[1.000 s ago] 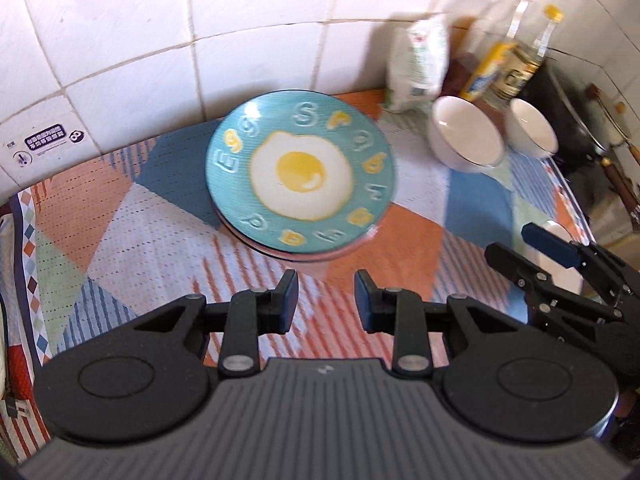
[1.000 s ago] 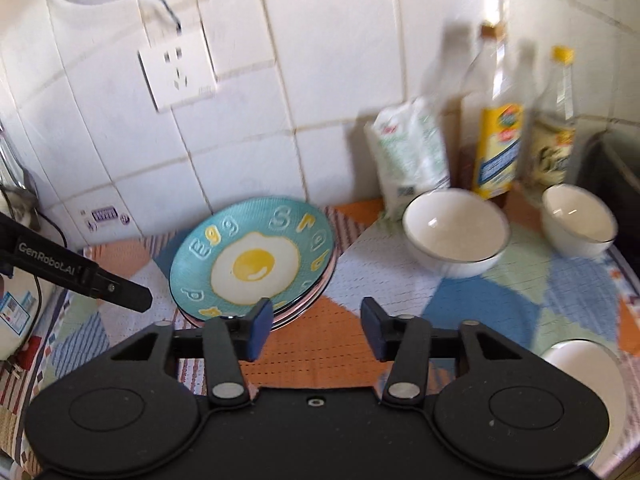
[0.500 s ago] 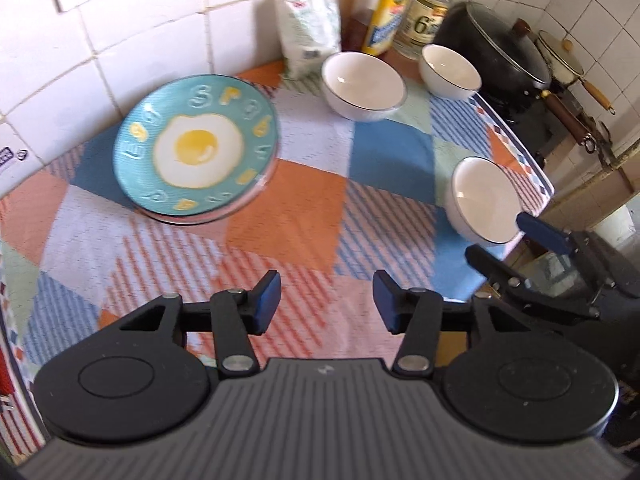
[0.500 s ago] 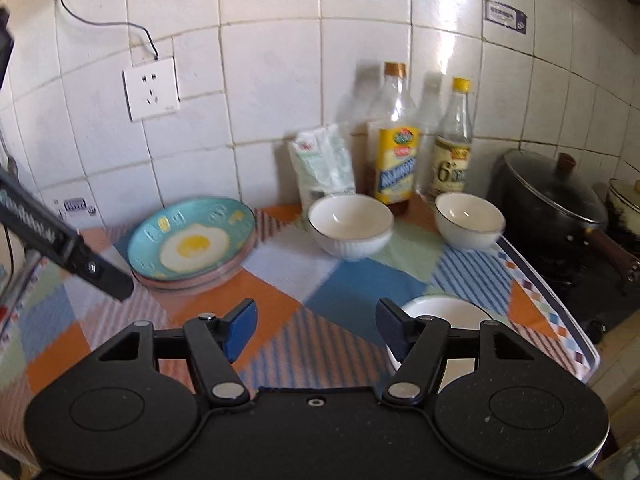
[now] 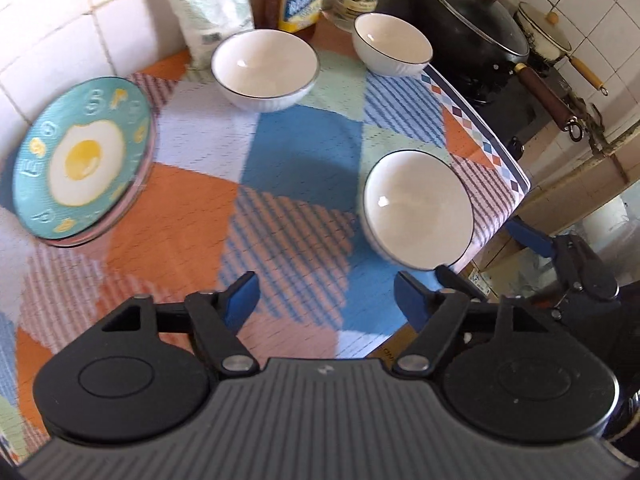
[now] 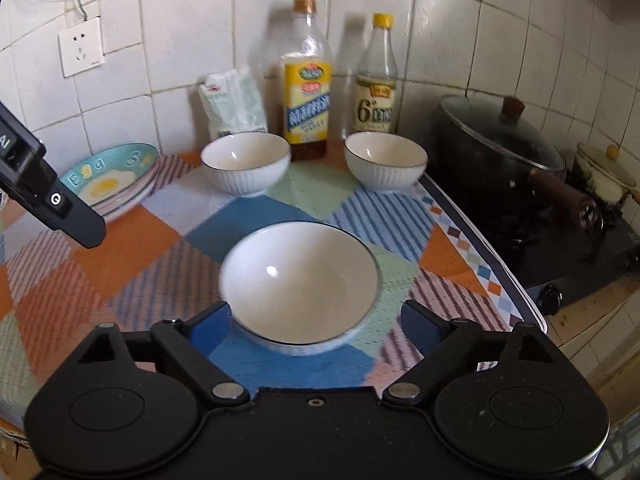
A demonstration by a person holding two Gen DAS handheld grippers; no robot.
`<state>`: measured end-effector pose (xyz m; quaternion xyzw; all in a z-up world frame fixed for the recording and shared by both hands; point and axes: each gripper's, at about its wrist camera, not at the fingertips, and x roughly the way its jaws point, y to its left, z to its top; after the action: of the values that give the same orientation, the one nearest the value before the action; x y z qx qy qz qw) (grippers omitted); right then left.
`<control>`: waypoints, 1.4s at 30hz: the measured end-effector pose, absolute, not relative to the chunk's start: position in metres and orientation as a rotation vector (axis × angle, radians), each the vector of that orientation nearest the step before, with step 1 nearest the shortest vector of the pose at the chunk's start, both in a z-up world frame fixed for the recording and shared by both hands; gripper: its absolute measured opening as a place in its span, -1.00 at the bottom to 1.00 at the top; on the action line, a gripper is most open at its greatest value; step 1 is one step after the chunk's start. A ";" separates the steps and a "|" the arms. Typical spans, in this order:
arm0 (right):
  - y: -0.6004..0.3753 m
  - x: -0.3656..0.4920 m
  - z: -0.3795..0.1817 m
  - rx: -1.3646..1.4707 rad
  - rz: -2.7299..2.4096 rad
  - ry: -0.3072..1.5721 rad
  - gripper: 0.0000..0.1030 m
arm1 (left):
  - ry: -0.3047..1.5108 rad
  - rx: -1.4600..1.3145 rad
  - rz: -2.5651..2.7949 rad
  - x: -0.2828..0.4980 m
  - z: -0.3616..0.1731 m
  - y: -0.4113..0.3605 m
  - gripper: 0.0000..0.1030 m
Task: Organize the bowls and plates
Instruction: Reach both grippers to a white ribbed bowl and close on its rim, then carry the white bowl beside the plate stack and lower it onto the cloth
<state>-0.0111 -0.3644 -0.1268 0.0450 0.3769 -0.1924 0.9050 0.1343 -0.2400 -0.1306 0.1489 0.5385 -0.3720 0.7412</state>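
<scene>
A stack of plates topped by a teal fried-egg plate sits at the table's far left. Two white bowls stand at the back, one left and one right. A third white bowl sits near the front right edge. My right gripper is opening, its blue pads on either side of this bowl's near rim without pressing it. My left gripper is also opening, with only tablecloth under its gap, to the left of that bowl.
A white bag and two bottles stand against the tiled wall. Right of the table, a lidded black pot and a cream enamel pot sit on a stove. The patterned cloth ends at the table's right edge.
Both grippers swung right, away from the plate stack and toward the bowls, while their jaws widened. The front bowl came between the right gripper's fingers.
</scene>
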 end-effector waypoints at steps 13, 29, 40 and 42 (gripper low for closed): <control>-0.389 -0.009 -0.167 0.114 -0.229 0.792 0.89 | 1.173 0.221 -0.729 0.133 -0.188 -0.284 0.44; -0.399 0.016 -0.191 0.120 -0.138 0.795 0.93 | 1.143 0.246 -0.782 0.123 -0.225 -0.310 -0.57; -0.391 0.017 -0.183 0.083 -0.083 0.776 0.93 | 1.108 0.265 -0.807 0.114 -0.205 -0.287 -0.62; -0.384 0.020 -0.181 0.068 -0.053 0.774 0.93 | 1.117 0.250 -0.776 0.115 -0.201 -0.276 -0.62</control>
<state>0.0205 -0.3838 -0.1813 0.0332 0.3774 -0.0259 0.9251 0.1154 -0.2759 -0.2008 0.1154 0.5151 -0.3577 0.7703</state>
